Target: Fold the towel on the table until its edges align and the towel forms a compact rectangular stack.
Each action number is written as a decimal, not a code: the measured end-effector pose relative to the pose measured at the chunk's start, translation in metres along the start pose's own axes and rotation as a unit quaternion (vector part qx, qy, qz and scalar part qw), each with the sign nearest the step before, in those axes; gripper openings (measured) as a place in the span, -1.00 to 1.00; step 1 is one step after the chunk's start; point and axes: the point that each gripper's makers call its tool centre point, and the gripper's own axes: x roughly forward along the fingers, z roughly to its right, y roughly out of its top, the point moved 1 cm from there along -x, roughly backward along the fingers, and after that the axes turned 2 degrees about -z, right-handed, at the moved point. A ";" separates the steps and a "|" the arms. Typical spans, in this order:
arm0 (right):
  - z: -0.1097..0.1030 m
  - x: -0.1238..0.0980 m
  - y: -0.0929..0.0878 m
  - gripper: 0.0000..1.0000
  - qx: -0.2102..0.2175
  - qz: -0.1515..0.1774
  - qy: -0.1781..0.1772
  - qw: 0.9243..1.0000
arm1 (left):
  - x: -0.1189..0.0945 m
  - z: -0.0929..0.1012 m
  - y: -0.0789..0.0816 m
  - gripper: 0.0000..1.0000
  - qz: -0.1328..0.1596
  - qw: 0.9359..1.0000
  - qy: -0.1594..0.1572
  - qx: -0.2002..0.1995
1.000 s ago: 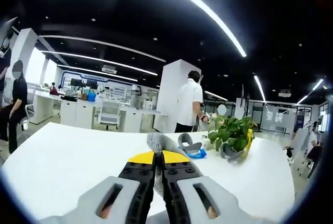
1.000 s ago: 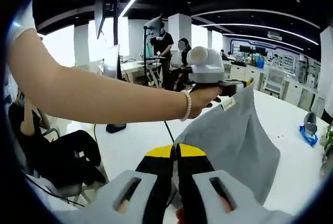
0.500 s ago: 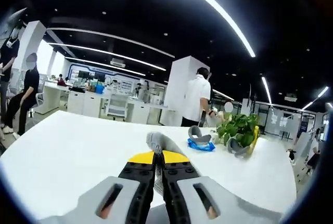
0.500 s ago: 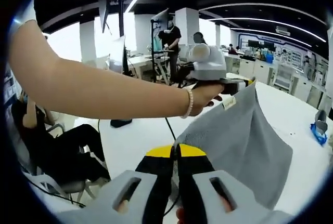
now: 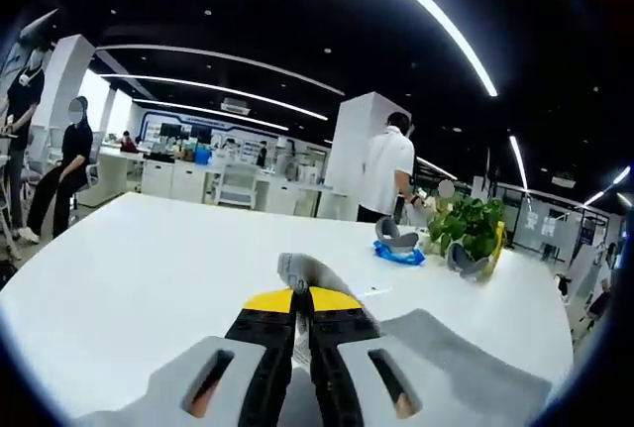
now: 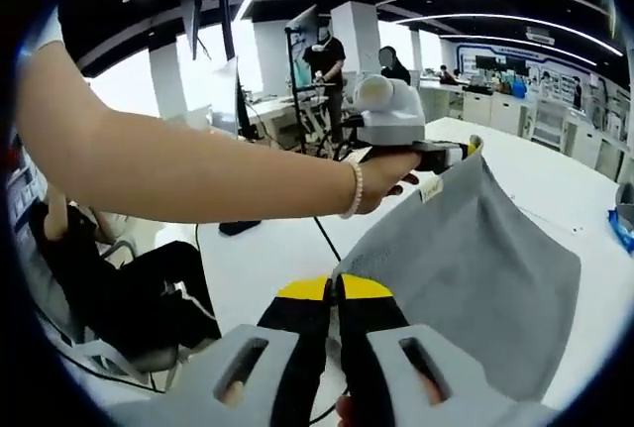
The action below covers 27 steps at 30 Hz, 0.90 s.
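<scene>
The grey towel [image 6: 466, 268] is held up off the white table [image 6: 555, 184], stretched between both grippers. My right gripper [image 6: 335, 286] is shut on the towel's near edge. A hand holds my left gripper [image 6: 448, 155] at the towel's upper corner, by its small white label. In the left gripper view, that gripper [image 5: 302, 296] is shut with a grey towel corner [image 5: 302, 270] poking out past its yellow tips. More of the towel [image 5: 466, 363] sags at the lower right over the table [image 5: 139, 259].
A potted plant [image 5: 474, 231], grey curved objects [image 5: 396, 239] and a blue item [image 5: 401, 255] stand at the table's far side. A person in a white shirt [image 5: 388, 177] stands beyond it. An arm [image 6: 178, 174] crosses the right gripper view. Chairs and a cable lie left of the table.
Both views have swung a little with the hands. In the left gripper view a stretch of towel now shows at the lower right. Both grippers keep their hold on the towel.
</scene>
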 end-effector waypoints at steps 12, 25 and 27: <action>0.018 -0.009 -0.009 -0.84 0.025 0.008 -0.014 1.000 | -0.027 -0.024 -0.022 -0.88 -0.018 0.999 0.030 -0.034; 0.093 -0.067 -0.052 -0.59 0.054 -0.011 -0.119 0.991 | -0.071 -0.022 -0.029 -0.84 -0.016 0.998 0.046 -0.041; 0.101 -0.074 -0.058 -0.56 0.057 -0.014 -0.130 0.990 | -0.079 -0.020 -0.030 -0.82 -0.016 0.998 0.048 -0.041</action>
